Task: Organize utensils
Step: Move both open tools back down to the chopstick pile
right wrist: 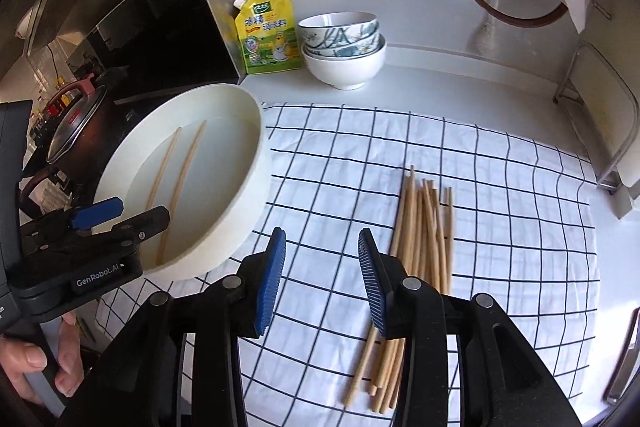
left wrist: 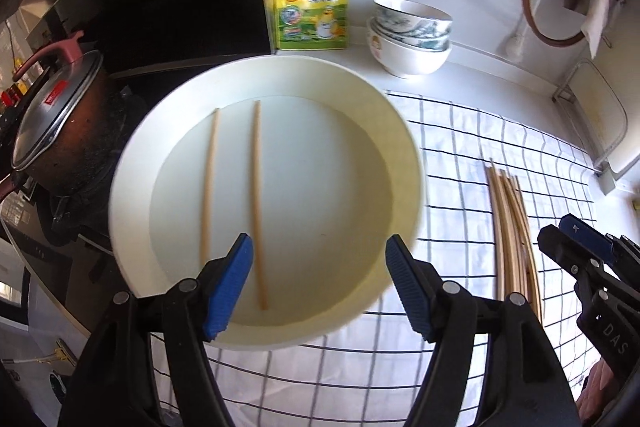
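While the white tabletop point(right wrist: 460, 83) spreads out under everything, the checked cloth point(right wrist: 520, 227) takes up most of it, and that is where my work lies. On the cloth's left edge sits the big white basin point(left wrist: 404, 155), and two chopsticks point(left wrist: 256, 203) already lie side by side in its bottom. So I judge the sorting begun but nowhere near finished: the loose bundle of chopsticks point(right wrist: 424, 227) rests on the cloth to the right, well apart from the basin, and it is plainly the bigger share.

Now the poses. My left claw point(left wrist: 320, 283) hangs over the near rim of the basin, looking down into it, blue pads point(left wrist: 230, 287) spread wide with nothing between them. One of the two chopsticks runs just beside the left pad, though I cannot tell whether they touch. My right claw point(right wrist: 322, 279) hovers low over the cloth, its pads also apart and empty, and the bundle lies just to the right of them, its near ends passing behind the right finger. In the right view my left hand point(right wrist: 32, 363) shows at the corner, wrapped round the handle of its tool.

At the back, a yellow pouch point(right wrist: 272, 31) and stacked bowls point(right wrist: 344, 47) stand untouched against the wall.
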`<state>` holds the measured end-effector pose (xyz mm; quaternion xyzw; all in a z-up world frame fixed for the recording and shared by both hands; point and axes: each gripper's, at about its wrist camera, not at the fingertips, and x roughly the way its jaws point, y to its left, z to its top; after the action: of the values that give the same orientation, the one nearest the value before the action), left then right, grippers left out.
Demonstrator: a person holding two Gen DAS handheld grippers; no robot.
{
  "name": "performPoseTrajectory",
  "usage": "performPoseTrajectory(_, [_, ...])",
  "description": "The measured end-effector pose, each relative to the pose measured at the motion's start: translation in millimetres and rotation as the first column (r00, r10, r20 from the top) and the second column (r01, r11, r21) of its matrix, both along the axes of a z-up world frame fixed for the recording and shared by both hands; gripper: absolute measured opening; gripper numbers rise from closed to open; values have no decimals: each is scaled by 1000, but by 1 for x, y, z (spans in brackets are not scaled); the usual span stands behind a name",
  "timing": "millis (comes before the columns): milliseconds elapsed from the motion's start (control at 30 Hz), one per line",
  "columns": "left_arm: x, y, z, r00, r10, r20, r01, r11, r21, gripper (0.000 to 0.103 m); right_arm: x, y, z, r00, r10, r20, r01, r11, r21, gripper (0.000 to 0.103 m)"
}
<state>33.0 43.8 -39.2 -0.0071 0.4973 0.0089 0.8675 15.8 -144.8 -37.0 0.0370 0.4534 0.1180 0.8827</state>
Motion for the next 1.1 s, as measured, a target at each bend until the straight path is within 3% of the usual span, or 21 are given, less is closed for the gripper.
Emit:
performPoseTrajectory(567, [-2, -112, -22, 984, -164, -70, 165, 986, 3, 71, -28, -105, -35, 985, -159, -61, 160, 987, 16, 43])
performPoseTrajectory(900, [1, -129, -58, 981, -153, -123, 155, 988, 8, 74, -25, -124, -78, 975, -179, -132, 177, 984, -24, 44])
performPoseTrajectory(1100, [3, -131, -74, 979, -141, -145, 144, 989, 15, 74, -18, -120, -94, 976, -157, -152, 159, 987, 0, 44])
